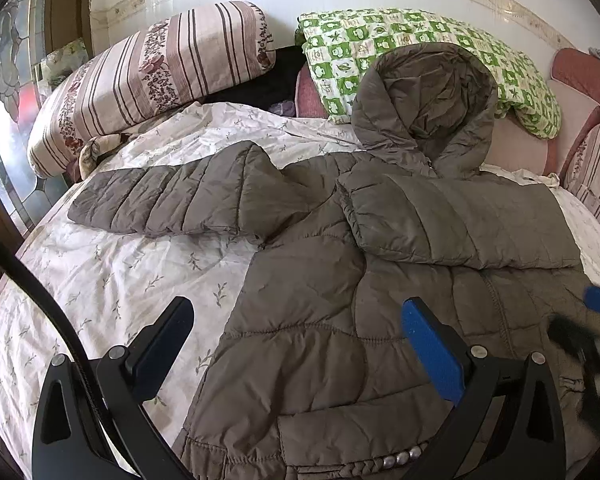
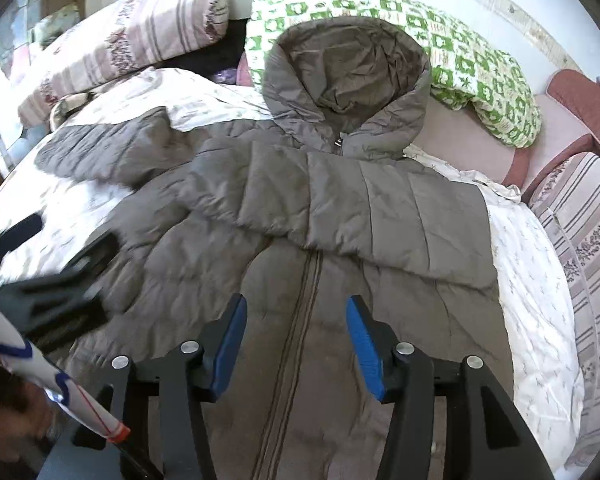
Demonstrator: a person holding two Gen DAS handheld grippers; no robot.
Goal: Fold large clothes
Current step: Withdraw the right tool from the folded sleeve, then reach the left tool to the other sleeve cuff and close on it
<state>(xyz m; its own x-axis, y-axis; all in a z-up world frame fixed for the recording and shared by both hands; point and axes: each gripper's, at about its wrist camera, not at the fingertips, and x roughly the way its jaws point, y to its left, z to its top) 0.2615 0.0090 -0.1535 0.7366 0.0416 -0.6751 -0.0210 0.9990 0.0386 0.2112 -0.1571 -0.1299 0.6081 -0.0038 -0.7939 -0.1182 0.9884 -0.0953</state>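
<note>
Here, your right gripper (image 2: 296, 344) has its blue pads (image 2: 230, 350) parted, nothing between them, hovering over the coat (image 2: 340, 240) above its zip line (image 2: 300, 312); your left gripper (image 1: 298, 344) is spread wide, empty, one finger over the sheet (image 1: 120, 272), the other over the coat's lower front; the coat lies front-up on the bed, hood (image 1: 424, 96) resting against the green pillow (image 1: 380, 44); one sleeve (image 1: 460, 224) is folded across the chest, the other sleeve (image 1: 168, 200) stretches out sideways over the sheet; the striped pillow (image 1: 148, 76) sits at the head, beside the green one.
</note>
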